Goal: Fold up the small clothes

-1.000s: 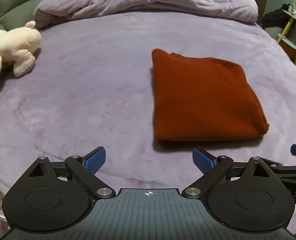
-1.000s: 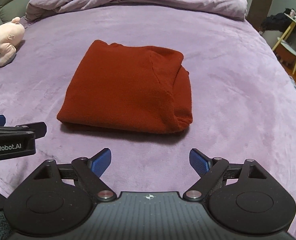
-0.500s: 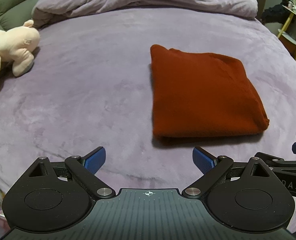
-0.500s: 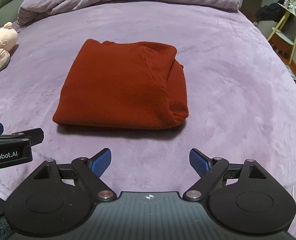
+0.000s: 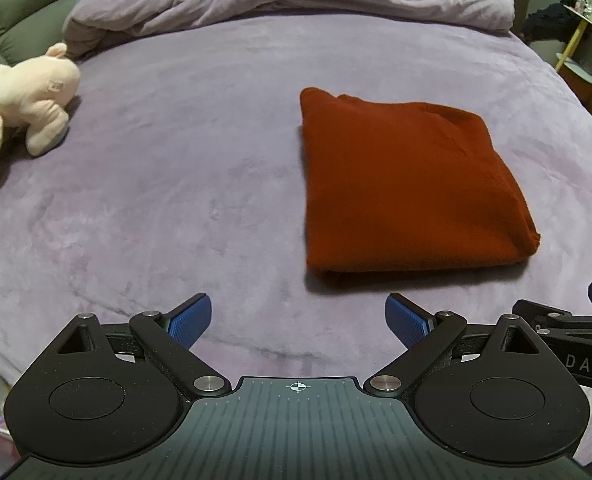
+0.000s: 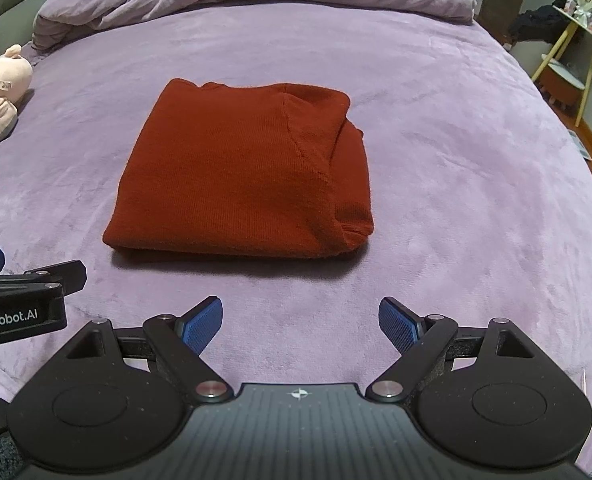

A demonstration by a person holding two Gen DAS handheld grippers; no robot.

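Right wrist view: red garment point(image 6: 236, 176) folded square at twelve o'clock on purple bedspread point(image 6: 455, 160). Right gripper point(image 6: 299, 322) and left gripper point(image 5: 297, 318) both released, empty. Folding appears finished; next likely a final tidy.

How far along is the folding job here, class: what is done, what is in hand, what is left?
Done: the red garment lies folded into a compact rectangle on the purple bed. In hand: nothing; the left claw and right claw are open and empty. Left: no unfolded clothes are visible.
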